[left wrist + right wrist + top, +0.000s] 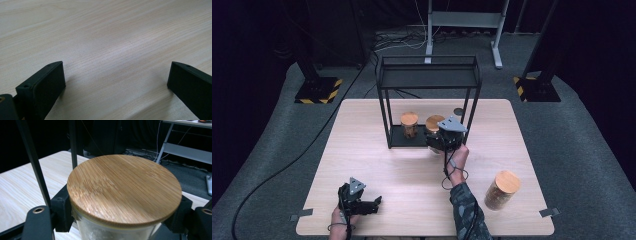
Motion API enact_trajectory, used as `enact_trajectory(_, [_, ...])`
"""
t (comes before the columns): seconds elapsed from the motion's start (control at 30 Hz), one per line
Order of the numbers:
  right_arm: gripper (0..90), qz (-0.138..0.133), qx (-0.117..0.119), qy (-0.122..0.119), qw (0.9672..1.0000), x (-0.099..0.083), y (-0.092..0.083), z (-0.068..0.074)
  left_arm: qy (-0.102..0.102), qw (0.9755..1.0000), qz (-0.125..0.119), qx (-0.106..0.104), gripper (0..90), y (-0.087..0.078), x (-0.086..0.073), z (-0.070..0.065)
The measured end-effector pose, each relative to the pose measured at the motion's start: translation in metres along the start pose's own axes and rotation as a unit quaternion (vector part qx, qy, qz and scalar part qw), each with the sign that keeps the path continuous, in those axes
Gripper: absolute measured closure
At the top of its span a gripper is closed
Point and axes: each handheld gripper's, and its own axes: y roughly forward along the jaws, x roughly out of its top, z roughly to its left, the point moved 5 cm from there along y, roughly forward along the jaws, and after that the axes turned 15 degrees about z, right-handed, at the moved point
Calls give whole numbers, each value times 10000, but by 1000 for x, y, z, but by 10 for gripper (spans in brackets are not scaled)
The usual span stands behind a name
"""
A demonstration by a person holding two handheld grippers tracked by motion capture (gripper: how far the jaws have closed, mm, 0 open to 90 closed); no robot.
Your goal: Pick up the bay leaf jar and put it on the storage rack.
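Right gripper [438, 141] clamps a bamboo-lidded glass jar [124, 188] at the black wire rack [428, 75].

The jaws press on both sides of the jar just under its lid, at the rack's lower shelf, beside a second jar [409, 124] already standing on that shelf. A third jar [501, 189] stands well apart near the counter's [412, 165] right front corner. The left gripper [371, 204] rests low over the counter near its front edge, jaws wide apart with bare wood between them.
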Motion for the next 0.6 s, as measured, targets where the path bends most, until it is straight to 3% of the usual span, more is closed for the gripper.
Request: enact_trajectory(0.6, [251, -3, 18, 97, 10000, 6, 12, -8, 2, 10000, 0, -1, 6, 0, 0, 0])
